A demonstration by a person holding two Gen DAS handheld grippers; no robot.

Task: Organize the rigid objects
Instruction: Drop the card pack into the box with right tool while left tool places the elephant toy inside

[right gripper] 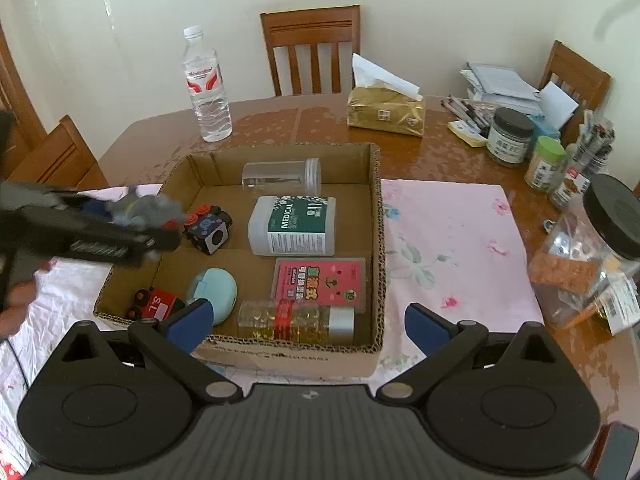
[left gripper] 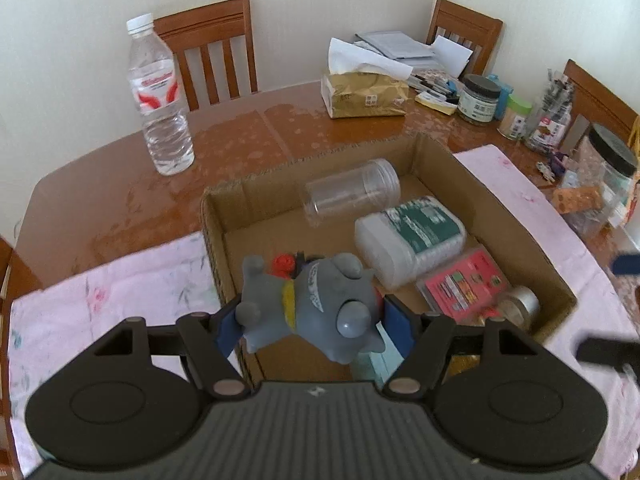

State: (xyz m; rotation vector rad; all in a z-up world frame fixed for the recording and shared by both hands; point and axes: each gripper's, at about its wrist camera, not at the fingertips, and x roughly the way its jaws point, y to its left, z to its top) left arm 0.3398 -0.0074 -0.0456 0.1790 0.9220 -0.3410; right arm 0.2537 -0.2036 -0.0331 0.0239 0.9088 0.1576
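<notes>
Grey toy held over the box, right claw spread wide

Over the near left corner of the cardboard box (left gripper: 500, 200) I have the left claw (left gripper: 316, 322) clamped on a grey toy animal (left gripper: 316, 300), its blue pads pressing the toy's two sides, and the toy hangs above the box floor rather than resting on it. From the right wrist view that same claw (right gripper: 132, 220) shows as a dark blur at the box's left wall, with a hand (right gripper: 16, 304) behind it.

My right claw (right gripper: 308, 326) stands at its widest, nothing between the pads, hovering just short of the box's near wall (right gripper: 280, 354).

Inside the box I see a clear jar (right gripper: 282, 176) lying on its side against the far wall, a white medical bottle (right gripper: 292, 226) lying flat in the middle, a black cube with coloured buttons (right gripper: 208, 232) to its left, a pink case (right gripper: 320, 284), a pale blue round case (right gripper: 214, 292), a red toy engine (right gripper: 158, 304) in the near left corner, and a bottle of yellow beads (right gripper: 296, 322) along the near wall.

The box sits on a pink floral cloth (right gripper: 452, 248) spread over the wooden surface (right gripper: 440, 152). A water bottle (right gripper: 206, 88) stands beyond the box, with a tissue pack (right gripper: 386, 114) to its right
</notes>
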